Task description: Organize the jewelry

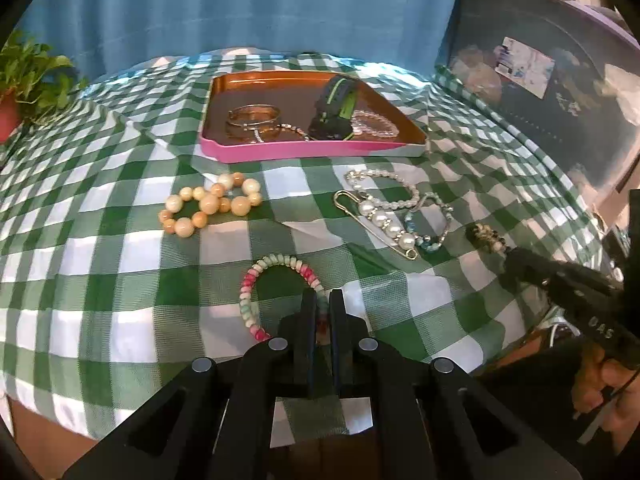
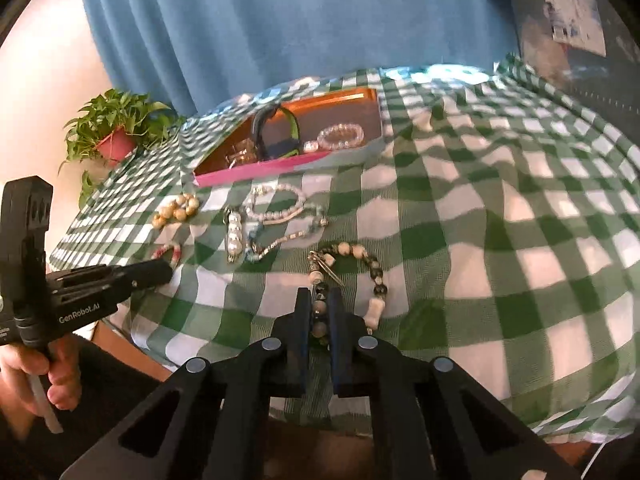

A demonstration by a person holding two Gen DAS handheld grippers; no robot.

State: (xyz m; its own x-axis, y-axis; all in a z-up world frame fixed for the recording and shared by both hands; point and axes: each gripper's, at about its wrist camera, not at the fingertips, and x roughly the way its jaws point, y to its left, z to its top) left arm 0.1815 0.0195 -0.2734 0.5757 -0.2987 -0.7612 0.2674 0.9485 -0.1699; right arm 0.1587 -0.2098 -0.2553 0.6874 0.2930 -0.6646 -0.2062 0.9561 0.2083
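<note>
My left gripper (image 1: 320,300) is shut on a pink, white and green bead bracelet (image 1: 256,276) that lies on the checked cloth. My right gripper (image 2: 320,300) is shut on a black and white bead bracelet (image 2: 376,276), also on the cloth. A pink tray (image 1: 312,151) with a copper floor stands at the back; it holds gold bangles (image 1: 254,118), a black and green band (image 1: 338,106) and a clear bead bracelet (image 1: 376,124). The tray also shows in the right wrist view (image 2: 260,172).
On the cloth lie a peach bead bracelet (image 1: 212,206), a pearl pin (image 1: 384,222), a white bead strand (image 1: 384,188) and a blue bead chain (image 1: 430,236). A potted plant (image 2: 116,136) stands at the far left. A blue curtain (image 1: 256,12) hangs behind.
</note>
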